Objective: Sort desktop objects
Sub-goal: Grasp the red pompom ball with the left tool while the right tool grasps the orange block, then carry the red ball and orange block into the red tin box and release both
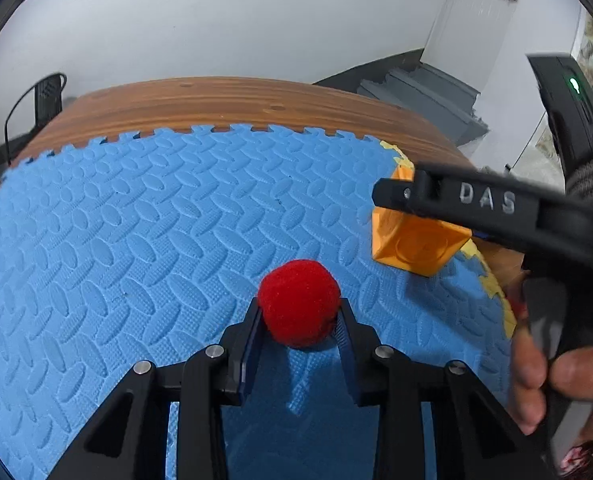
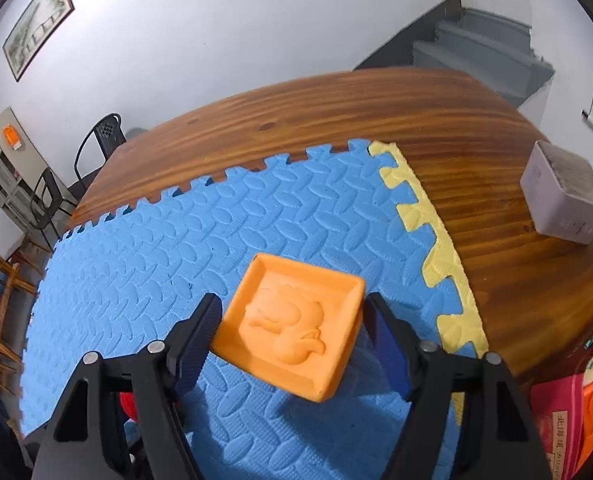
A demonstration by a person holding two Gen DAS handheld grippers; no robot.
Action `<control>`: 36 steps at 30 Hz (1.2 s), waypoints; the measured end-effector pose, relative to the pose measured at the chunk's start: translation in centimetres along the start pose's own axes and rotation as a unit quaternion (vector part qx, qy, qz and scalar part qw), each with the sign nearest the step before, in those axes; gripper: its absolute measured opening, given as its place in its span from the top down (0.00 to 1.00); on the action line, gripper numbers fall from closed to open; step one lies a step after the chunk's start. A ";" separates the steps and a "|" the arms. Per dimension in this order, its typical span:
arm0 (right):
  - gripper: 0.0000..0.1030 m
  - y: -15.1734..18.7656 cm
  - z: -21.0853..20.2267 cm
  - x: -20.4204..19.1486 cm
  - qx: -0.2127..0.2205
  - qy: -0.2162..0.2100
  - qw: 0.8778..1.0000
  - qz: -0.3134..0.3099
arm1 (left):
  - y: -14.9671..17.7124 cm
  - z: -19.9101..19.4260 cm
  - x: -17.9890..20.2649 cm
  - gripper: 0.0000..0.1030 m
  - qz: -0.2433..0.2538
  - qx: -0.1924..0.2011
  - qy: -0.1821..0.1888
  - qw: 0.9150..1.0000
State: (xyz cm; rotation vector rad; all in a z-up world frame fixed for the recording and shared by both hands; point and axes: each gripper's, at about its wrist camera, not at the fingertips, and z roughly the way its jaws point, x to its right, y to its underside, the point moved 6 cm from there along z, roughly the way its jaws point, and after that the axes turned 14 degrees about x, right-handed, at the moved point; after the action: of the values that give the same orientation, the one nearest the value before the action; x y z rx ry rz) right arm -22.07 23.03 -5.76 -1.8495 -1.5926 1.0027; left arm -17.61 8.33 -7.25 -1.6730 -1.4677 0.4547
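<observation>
Red pompom (image 1: 298, 303): sits between the fingers of the left gripper (image 1: 299, 314), both pads touching its sides; a shadow just below suggests it is at or barely above the blue foam mat (image 1: 136, 220).
Left gripper: closed on the pompom, near the fingertips rather than deep in the jaws.
Orange mould block (image 2: 292, 326): between the fingers of the right gripper (image 2: 292, 320), tilted, its duck-relief face toward the camera; its shadow on the mat suggests it is lifted clear.
Right gripper: appears to hold the block by its side walls, though the right pad's contact is hard to confirm.
Relative places: in the left wrist view the block hangs ahead and to the right of the left gripper, under the right tool.
Destinations: red and orange containers (image 2: 568, 412) show at the lower right of the right gripper, off the tabletop (image 2: 336, 112) edge; which item belongs where cannot be told.
Doing it well: keep a light squeeze on the soft pompom so it does not squirt forward; carry the tilted block slowly, since a corner-heavy hold may pivot; keep the two tools apart.
</observation>
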 end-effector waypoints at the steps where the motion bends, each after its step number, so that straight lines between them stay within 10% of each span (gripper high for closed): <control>1: 0.31 0.0 -0.2 0.0 0.003 -0.002 1.000 -0.003 | 0.0 -0.1 -0.1 0.65 -0.004 0.000 0.001 1.000; 12: 0.42 0.4 -7.9 1.0 0.060 -0.020 0.998 -0.009 | -1.0 -2.5 1.0 0.66 -0.001 0.039 0.013 0.999; 22: 0.42 1.1 -22.7 11.6 0.177 0.032 0.982 0.061 | -0.7 -4.9 6.1 0.65 0.025 0.050 0.056 0.997; 36: 0.41 7.9 -32.4 26.5 0.188 0.154 0.965 0.102 | 2.7 -8.1 27.2 0.65 0.124 0.018 0.228 0.966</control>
State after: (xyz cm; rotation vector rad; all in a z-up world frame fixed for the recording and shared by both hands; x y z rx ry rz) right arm 9.62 50.40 2.24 -1.8161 -0.9704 0.9679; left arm -3.24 31.12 2.16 -1.7928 -0.9162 0.2042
